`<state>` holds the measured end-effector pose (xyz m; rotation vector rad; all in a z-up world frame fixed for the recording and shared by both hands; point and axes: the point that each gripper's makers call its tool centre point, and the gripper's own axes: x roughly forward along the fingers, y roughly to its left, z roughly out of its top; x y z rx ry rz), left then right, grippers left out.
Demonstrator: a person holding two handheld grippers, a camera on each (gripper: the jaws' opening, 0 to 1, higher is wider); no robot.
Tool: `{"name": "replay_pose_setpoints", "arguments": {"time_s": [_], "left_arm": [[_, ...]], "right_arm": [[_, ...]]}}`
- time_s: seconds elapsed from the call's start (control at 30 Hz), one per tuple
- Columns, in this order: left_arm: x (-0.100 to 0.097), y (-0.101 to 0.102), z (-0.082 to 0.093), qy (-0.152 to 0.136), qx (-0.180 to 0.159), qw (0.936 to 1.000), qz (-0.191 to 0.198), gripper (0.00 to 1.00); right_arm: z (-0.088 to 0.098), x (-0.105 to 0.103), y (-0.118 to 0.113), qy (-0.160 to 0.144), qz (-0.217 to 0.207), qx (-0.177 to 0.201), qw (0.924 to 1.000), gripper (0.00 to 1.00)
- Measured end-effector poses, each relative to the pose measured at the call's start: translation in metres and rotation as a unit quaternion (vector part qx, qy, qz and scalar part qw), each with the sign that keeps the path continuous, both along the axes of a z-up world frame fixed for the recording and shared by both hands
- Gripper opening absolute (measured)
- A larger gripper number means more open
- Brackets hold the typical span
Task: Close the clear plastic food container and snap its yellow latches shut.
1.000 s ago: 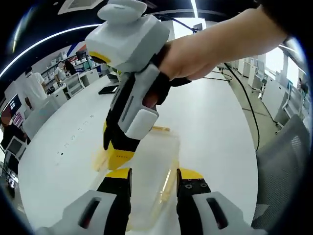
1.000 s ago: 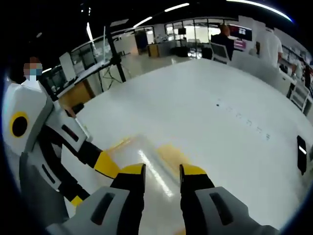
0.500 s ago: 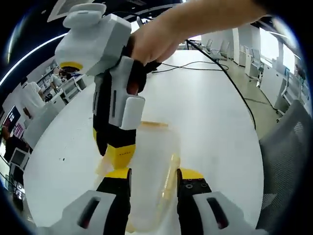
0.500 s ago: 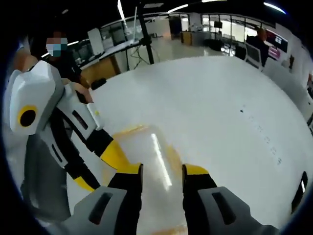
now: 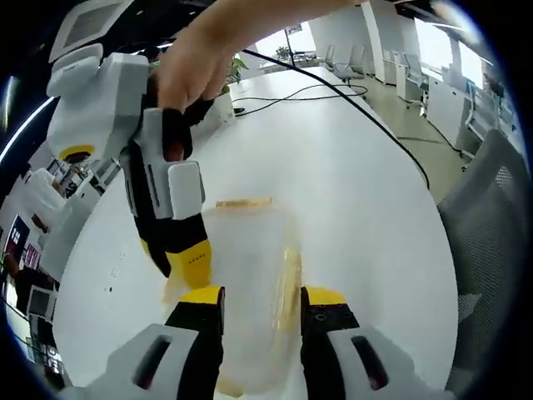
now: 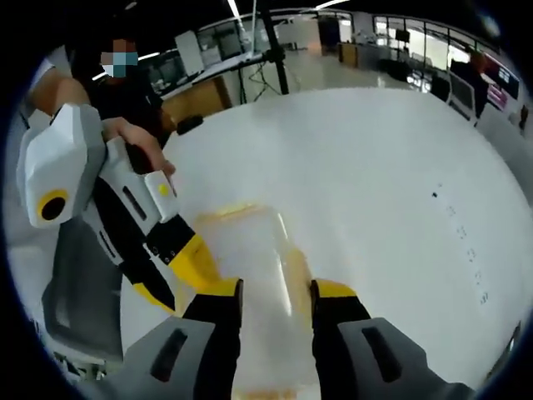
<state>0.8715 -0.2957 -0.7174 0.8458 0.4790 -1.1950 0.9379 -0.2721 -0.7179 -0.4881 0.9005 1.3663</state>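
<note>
Since a second ago: both cameras have swung, and in the left gripper view the other gripper now sits further left and lower against the container's left edge.
Right gripper (image 5: pixel 179 262): seen at left in the left gripper view, white and black with yellow tips, gripped by a hand (image 5: pixel 187 71) – its tips point down at the left long side of the clear rectangular plastic food container (image 5: pixel 246 283); whether its jaws are apart or together I cannot tell from here.
Container: lies flat on the round white table (image 5: pixel 358 192), lid on, between the left gripper's own jaws; a yellow latch (image 5: pixel 243 202) shows at its far end, another yellow latch strip (image 5: pixel 288 279) along its right side.
Left gripper (image 5: pixel 261 302): jaws apart, straddling the container's near end.
Right gripper view: left gripper (image 6: pixel 171 279) enters from the left, tips at the container (image 6: pixel 254 250) edge – own jaws apart over the near end.
Background: black cable (image 5: pixel 333 92) across the table.
</note>
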Motion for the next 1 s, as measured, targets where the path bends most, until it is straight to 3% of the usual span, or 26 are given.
{"name": "replay_pose_setpoints", "arguments": {"time_s": [0.23, 0.53, 1.0], "left_arm": [[0.0005, -0.0031, -0.0035, -0.016, 0.027, 0.9992, -0.027, 0.31], [0.0024, -0.0045, -0.0049, -0.020, 0.050, 0.9982, -0.025, 0.33], [0.0027, -0.0041, -0.0055, -0.013, 0.057, 0.9981, -0.018, 0.32]], "right_arm": [[-0.0032, 0.0004, -0.0006, 0.031, 0.019, -0.012, 0.9993, 0.31], [-0.0061, -0.0027, 0.0022, 0.064, 0.037, -0.028, 0.9969, 0.33], [-0.0064, -0.0086, 0.0024, 0.089, 0.031, -0.035, 0.9949, 0.33]]}}
